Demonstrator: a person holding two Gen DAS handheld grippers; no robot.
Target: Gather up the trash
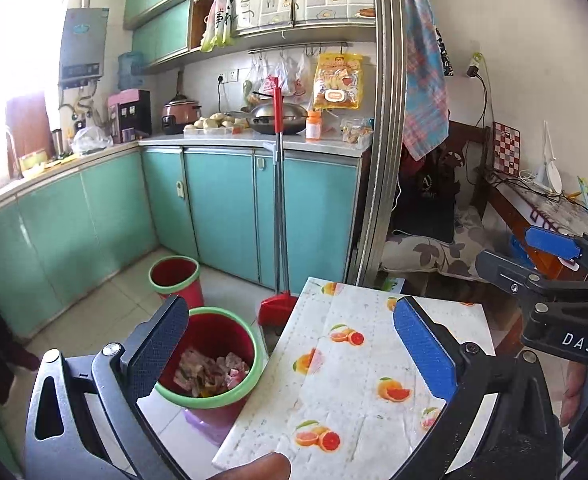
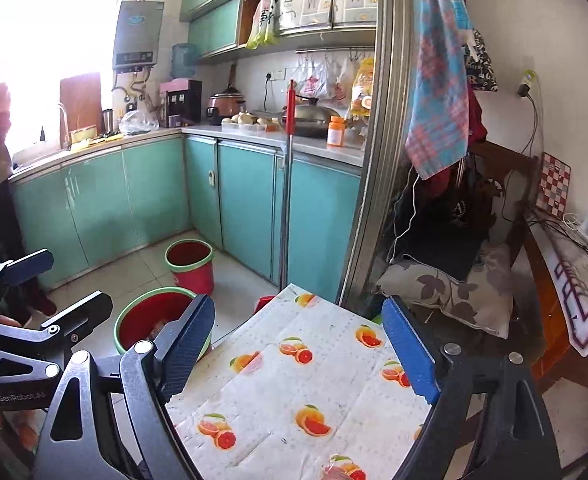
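Your left gripper (image 1: 290, 354) is spread wide with nothing between its pads, hovering over the left edge of the tabletop (image 1: 358, 364), which carries an orange-fruit printed cover. Your right gripper (image 2: 318, 356) is likewise fully spread and holds nothing, positioned above the same tabletop (image 2: 310, 392). The trash (image 1: 214, 372), crumpled pinkish scraps, lies inside the near red bin (image 1: 250, 344) with a green rim, which stands on the floor just beside the tabletop's left edge. A second red bin (image 1: 176, 276) stands farther back near the teal cabinets (image 1: 222, 208). A red-handled broom (image 1: 277, 184) and red dustpan (image 1: 276, 308) lean against the cabinets, behind the tabletop.
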